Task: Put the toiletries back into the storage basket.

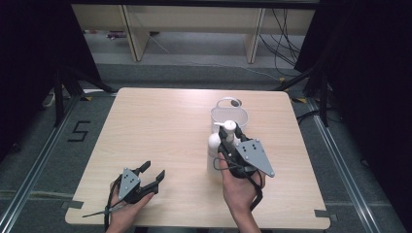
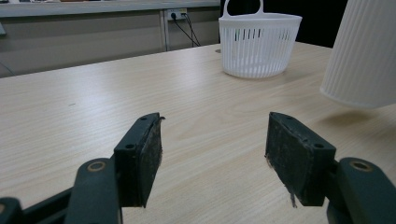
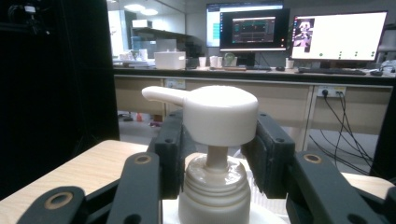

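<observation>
Counter [image 1: 160, 131]: square, pale wood-grain top with rounded corners, standing on grey floor. White slatted basket [image 1: 229, 116] with a loop handle sits directly on it, just beyond the right claw [image 1: 228, 133] and well ahead and to the right of the left claw [image 1: 151, 173]. Left claw rests low at the counter's near edge.

Even overhead light, soft shadows, slightly blurred.
</observation>
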Demonstrator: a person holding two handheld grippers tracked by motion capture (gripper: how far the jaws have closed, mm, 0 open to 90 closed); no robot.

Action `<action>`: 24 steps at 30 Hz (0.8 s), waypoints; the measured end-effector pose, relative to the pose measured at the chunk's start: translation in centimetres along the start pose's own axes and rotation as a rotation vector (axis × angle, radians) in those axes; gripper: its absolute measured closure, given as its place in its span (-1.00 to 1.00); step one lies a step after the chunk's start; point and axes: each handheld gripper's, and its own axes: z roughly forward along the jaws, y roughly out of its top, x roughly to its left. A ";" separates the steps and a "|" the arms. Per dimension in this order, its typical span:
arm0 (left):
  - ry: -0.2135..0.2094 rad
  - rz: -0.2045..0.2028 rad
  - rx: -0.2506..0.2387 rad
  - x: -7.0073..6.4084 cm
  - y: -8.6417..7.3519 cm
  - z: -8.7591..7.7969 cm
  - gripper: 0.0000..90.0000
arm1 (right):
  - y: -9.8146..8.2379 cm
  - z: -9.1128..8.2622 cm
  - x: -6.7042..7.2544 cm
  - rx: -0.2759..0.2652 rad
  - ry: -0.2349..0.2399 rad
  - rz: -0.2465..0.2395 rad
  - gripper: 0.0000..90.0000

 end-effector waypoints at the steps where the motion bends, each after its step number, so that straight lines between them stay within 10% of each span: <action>1: 0.000 0.000 0.001 0.0 0.0 0.0 -0.21 | 0.0 0.0 0.0 -0.003 0.001 0.012 0.34; 24: 0.002 0.000 0.001 0.0 0.0 0.0 -0.21 | 0.8 0.9 -2.6 -0.038 -0.065 -0.001 0.34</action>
